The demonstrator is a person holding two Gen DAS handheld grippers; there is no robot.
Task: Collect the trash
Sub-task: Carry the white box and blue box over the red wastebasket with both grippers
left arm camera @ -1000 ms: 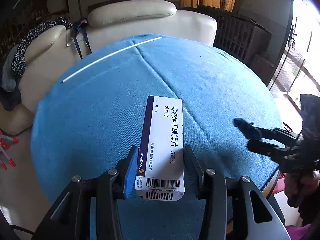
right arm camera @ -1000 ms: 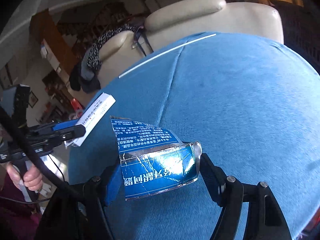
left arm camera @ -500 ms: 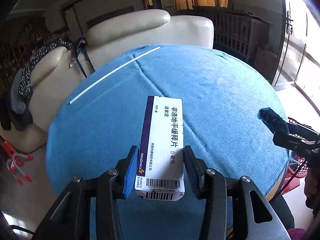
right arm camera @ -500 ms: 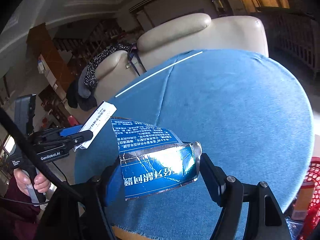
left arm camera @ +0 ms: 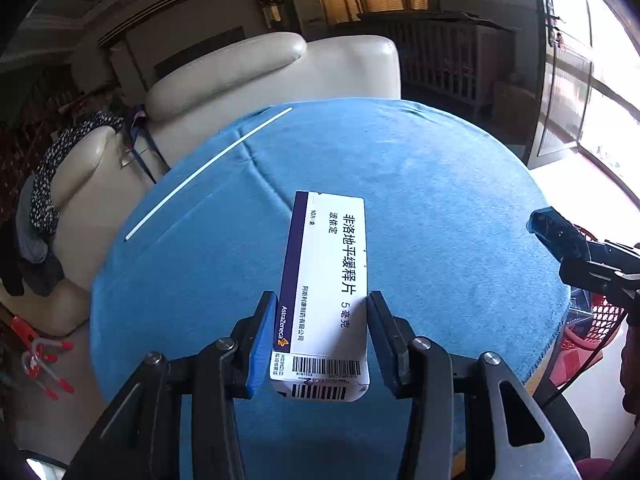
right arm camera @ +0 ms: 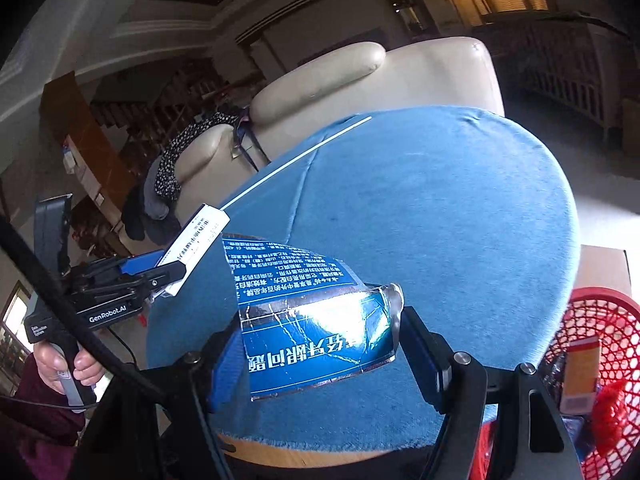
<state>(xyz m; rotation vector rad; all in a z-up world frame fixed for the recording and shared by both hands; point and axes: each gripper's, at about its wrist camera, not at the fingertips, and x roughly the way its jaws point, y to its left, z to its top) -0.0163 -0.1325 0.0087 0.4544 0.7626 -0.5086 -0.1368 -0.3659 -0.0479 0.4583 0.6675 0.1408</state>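
Note:
My left gripper (left arm camera: pixel 322 312) is shut on a white and purple medicine box (left arm camera: pixel 326 280) and holds it above the round table with the blue cloth (left arm camera: pixel 420 208). The box also shows at the left of the right wrist view (right arm camera: pixel 196 248). My right gripper (right arm camera: pixel 320 328) is shut on a flattened shiny blue carton (right arm camera: pixel 308 320), held over the table's near edge. The right gripper's dark fingers (left arm camera: pixel 560 236) show at the right edge of the left wrist view. A red mesh basket (right arm camera: pixel 580 320) holding some trash stands low beside the table, to the right.
A long thin white stick (left arm camera: pixel 208 172) lies on the cloth at the far left; it also shows in the right wrist view (right arm camera: pixel 300 156). Cream armchairs (left arm camera: pixel 260 76) with draped clothes stand behind the table. A window is at the right.
Both grippers have pulled back and up from the table with their items still held. More of the table and the red basket have come into view.

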